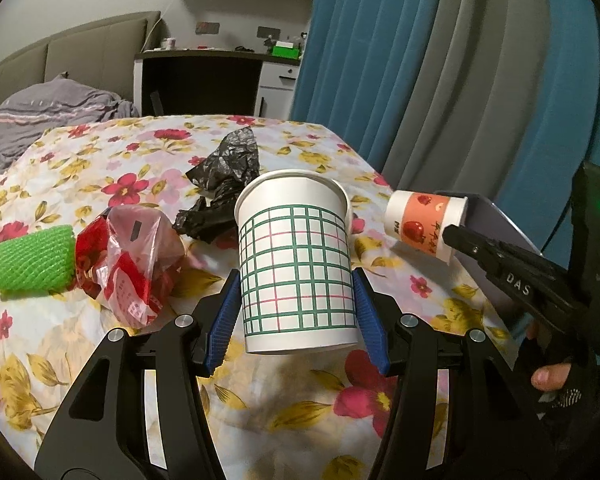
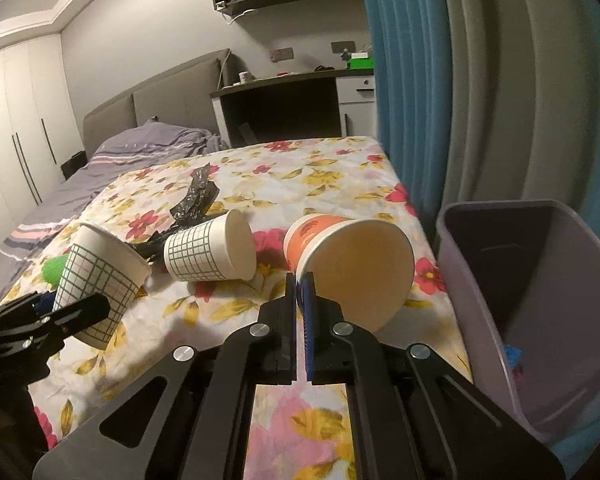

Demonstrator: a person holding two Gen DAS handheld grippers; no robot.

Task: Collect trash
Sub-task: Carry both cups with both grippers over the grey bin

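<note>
The left tongs (image 1: pixel 296 304) were clamped on a white paper cup with a green grid pattern (image 1: pixel 296 264), holding it upright above the floral-sheeted bed (image 1: pixel 100 168). The right tongs (image 2: pixel 300 296) were pressed together on the rim of an orange-banded white paper cup (image 2: pixel 356 256), tipped on its side beside the bed's right edge. A grey plastic bin (image 2: pixel 480 280) stood just past that edge. Another grid-patterned cup (image 2: pixel 208 252) lay on its side mid-bed, near a crumpled black plastic bag (image 1: pixel 224 176), a red-and-clear plastic bag (image 1: pixel 132 260) and a green foam net sleeve (image 1: pixel 30 258).
</note>
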